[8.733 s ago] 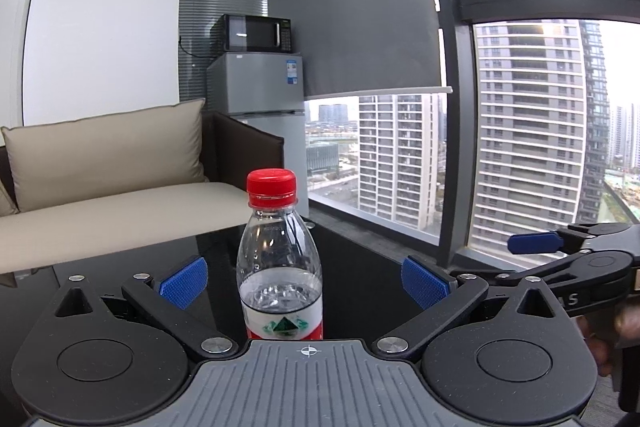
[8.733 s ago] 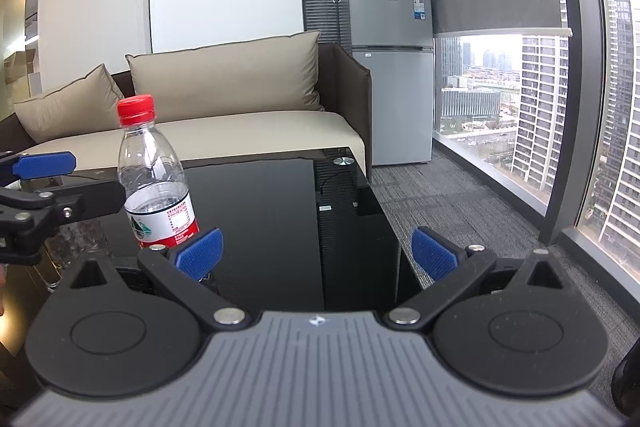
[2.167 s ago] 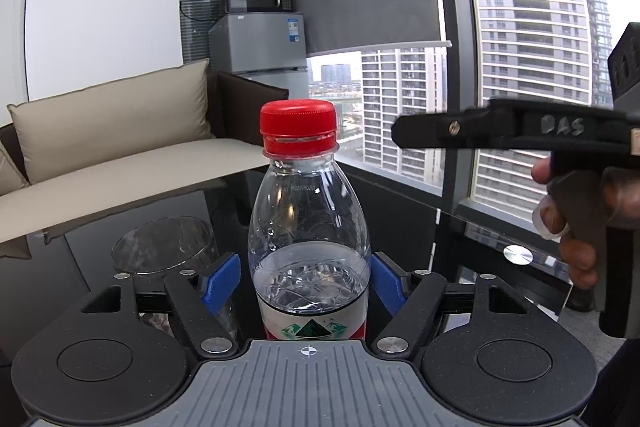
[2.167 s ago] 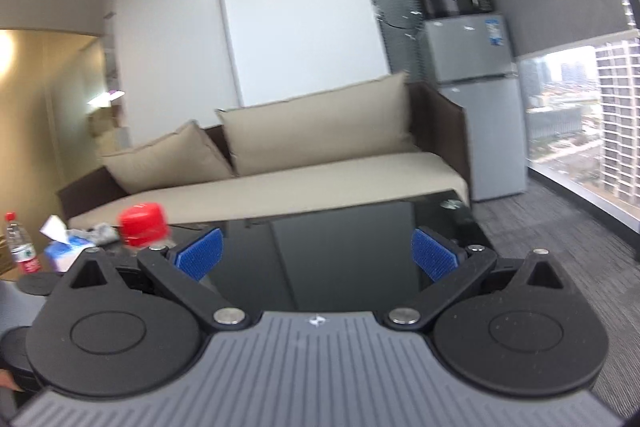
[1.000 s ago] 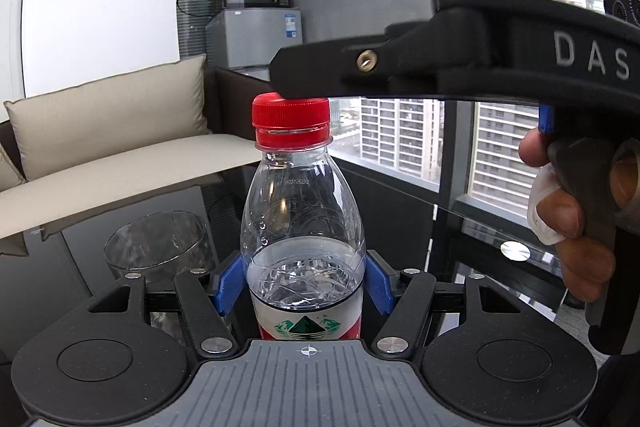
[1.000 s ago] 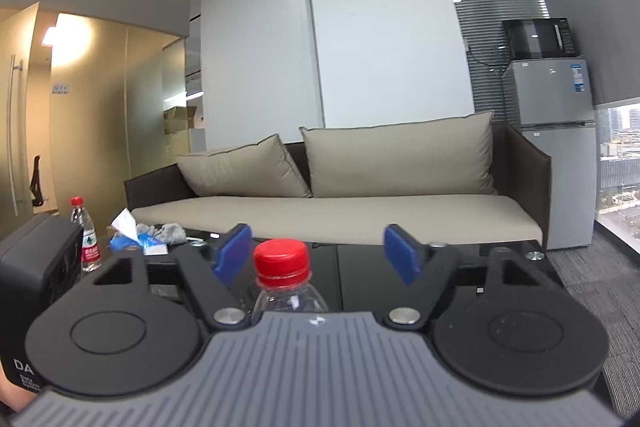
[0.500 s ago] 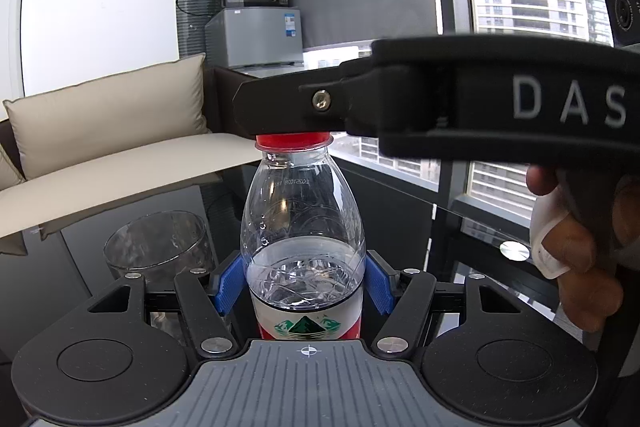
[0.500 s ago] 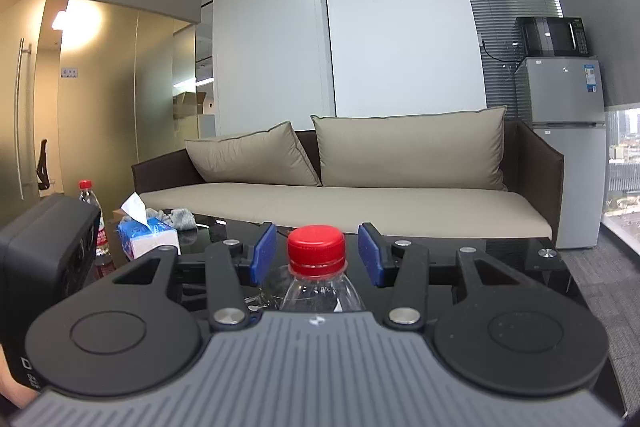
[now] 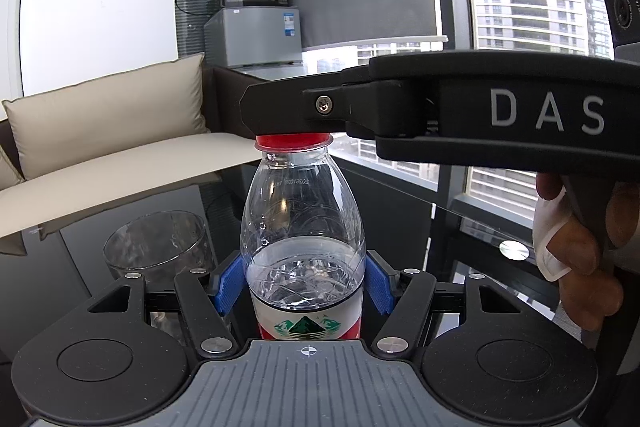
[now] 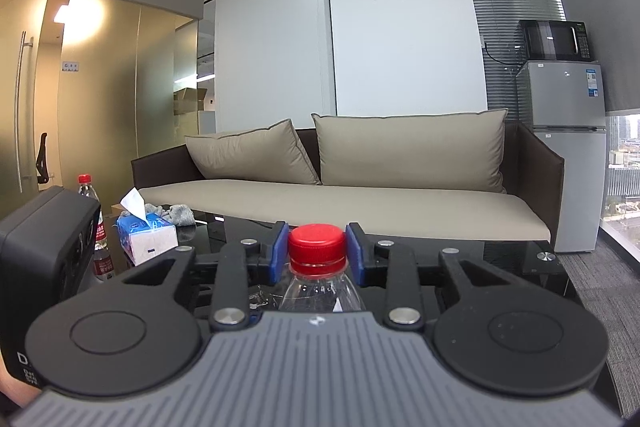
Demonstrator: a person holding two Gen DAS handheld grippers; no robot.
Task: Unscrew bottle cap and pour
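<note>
Both grippers clamped on the upright bottle (image 9: pixel 303 227).
Left gripper (image 9: pixel 303 285) pads press the bottle's body over the black table (image 9: pixel 400 195); right gripper (image 10: pixel 317 254) pads pinch the red cap (image 10: pixel 317 246). Empty glass (image 9: pixel 156 243) just beside.

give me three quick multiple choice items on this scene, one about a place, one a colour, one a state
1. Where is the glass?
A. on the sofa
B. on the table beside the bottle
C. on top of the fridge

2. What colour is the cap?
A. red
B. green
C. white

3. What is the right gripper doing?
A. hanging open far from the bottle
B. holding the glass
C. shut on the cap

Answers:
1 B, the glass stands on the dark table left of the bottle in the left wrist view.
2 A, the cap shows red in both views.
3 C, its blue fingers press both sides of the cap, while the left gripper clamps the bottle.
</note>
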